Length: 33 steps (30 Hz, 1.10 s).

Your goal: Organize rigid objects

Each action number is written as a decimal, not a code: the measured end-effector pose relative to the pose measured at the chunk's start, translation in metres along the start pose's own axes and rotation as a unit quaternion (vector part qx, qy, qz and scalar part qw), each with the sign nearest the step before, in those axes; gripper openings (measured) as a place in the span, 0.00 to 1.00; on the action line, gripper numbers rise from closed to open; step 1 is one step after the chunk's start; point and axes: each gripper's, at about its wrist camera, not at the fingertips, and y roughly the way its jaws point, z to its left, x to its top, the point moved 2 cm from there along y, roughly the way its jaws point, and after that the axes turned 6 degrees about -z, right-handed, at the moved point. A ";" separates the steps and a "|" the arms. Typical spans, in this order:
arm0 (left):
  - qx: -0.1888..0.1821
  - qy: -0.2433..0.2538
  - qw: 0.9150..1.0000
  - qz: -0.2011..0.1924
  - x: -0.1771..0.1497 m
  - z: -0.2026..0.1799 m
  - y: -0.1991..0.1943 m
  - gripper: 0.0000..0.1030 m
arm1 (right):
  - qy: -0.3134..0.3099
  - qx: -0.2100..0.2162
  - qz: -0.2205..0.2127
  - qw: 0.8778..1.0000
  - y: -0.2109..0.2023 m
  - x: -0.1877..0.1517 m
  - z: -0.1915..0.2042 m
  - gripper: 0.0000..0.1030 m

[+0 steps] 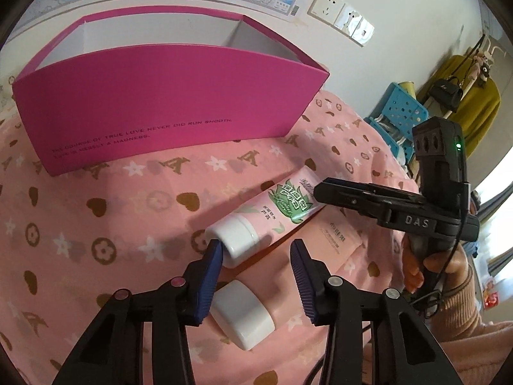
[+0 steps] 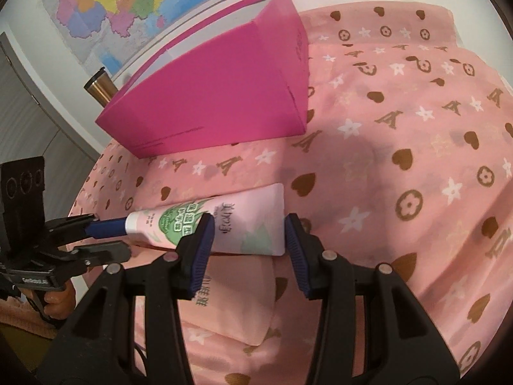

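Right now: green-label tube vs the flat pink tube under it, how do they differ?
The green-label tube carries a green leaf print and dark lettering; the flat pink tube is plain pink with small lettering. The green-label tube lies on top, crossing the flat pink tube, which rests on the patterned cloth. The green-label tube's crimped end sits between the right gripper fingers; the flat one's lies lower. Both lie flat with white caps.
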 end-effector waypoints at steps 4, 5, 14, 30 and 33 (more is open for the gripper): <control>0.009 -0.007 1.000 -0.002 0.003 0.006 0.001 0.42 | 0.000 0.005 0.002 1.000 -0.001 -0.002 0.004 0.48; 0.013 -0.010 1.000 -0.004 0.005 0.008 0.001 0.42 | -0.001 0.007 0.003 1.000 -0.001 -0.003 0.005 0.48; 0.031 -0.011 0.999 -0.002 0.003 0.010 0.001 0.35 | -0.002 0.013 0.002 1.000 0.002 -0.006 0.008 0.48; 0.038 -0.002 0.999 -0.024 0.015 0.008 -0.011 0.35 | -0.015 0.009 -0.018 1.000 -0.011 -0.004 0.020 0.48; 0.037 0.001 0.999 -0.034 0.020 0.006 -0.016 0.35 | -0.018 0.011 -0.027 0.999 -0.016 0.000 0.024 0.48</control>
